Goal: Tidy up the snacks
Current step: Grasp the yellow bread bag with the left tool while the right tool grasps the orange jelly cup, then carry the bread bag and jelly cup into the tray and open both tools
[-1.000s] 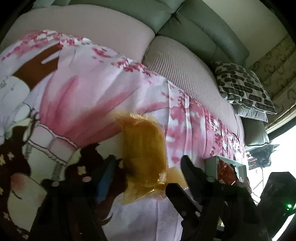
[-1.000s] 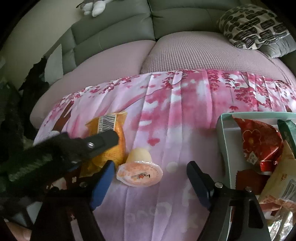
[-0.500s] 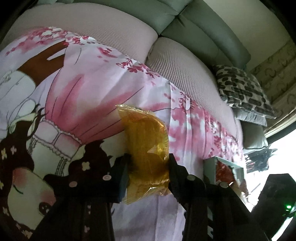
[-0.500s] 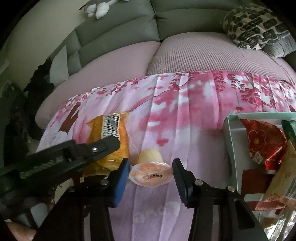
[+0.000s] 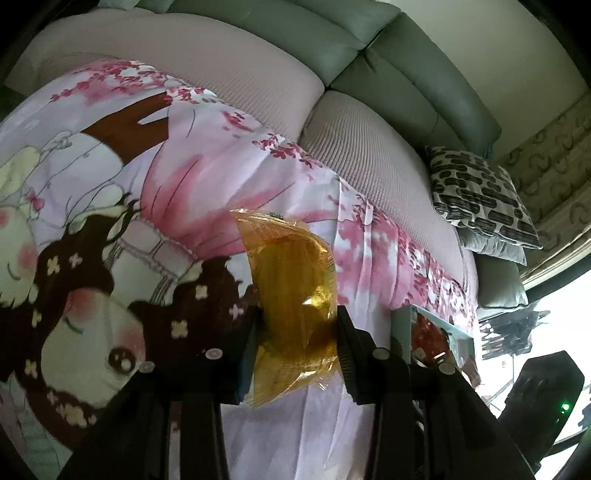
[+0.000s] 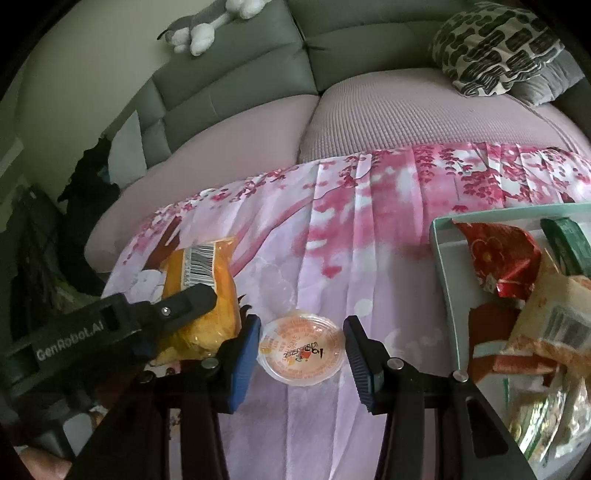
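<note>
My left gripper [image 5: 297, 343] is shut on an orange snack packet [image 5: 291, 295] and holds it above the pink printed cloth [image 5: 184, 184]. The packet [image 6: 201, 291] and the left gripper [image 6: 177, 314] also show in the right wrist view, at the left. My right gripper [image 6: 301, 350] is shut on a jelly cup [image 6: 301, 349] with a round printed lid, its pads touching both sides of the cup. A pale green tray [image 6: 441, 258] at the right holds a red packet [image 6: 498, 258], a green box [image 6: 569, 243] and other snack bags. The tray [image 5: 402, 328] shows in the left wrist view too.
A grey-green sofa [image 6: 240, 85] with pinkish seat cushions [image 6: 406, 107] lies behind the cloth. A black-and-white patterned pillow [image 6: 495, 44] rests at the right, a plush toy [image 6: 201, 26] on the sofa back. Dark clutter [image 6: 40, 240] stands at the left.
Both grippers closed: the left on the orange packet, the right around the jelly cup. The left gripper then lifted the packet. The right gripper moved forward over the cup.
</note>
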A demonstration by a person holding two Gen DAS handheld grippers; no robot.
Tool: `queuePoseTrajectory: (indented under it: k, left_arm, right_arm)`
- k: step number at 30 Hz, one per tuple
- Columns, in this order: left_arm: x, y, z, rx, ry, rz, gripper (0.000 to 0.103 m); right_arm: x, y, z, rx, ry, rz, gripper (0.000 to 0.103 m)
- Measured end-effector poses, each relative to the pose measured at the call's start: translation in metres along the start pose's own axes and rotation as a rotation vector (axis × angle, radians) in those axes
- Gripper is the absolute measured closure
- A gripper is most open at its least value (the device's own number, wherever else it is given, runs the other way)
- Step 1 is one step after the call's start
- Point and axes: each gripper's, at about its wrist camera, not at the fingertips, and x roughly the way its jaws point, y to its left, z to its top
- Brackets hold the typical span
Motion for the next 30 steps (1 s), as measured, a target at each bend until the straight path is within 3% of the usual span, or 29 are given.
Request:
queuePoseTrajectory:
  k: [15, 30]
  left_arm:
    - [-0.023, -0.021, -0.012, 0.037, -0.011, 0.016, 0.062]
    - [-0.029, -0.078, -0.036, 0.146, 0.007, -0.065, 0.062]
  right_arm:
    - [-0.074, -0.01, -0.011, 0.06, -0.123, -0.015, 0.054]
    - [-0.138, -0.056, -0.016, 0.138, -0.22, -0.068, 0.054]
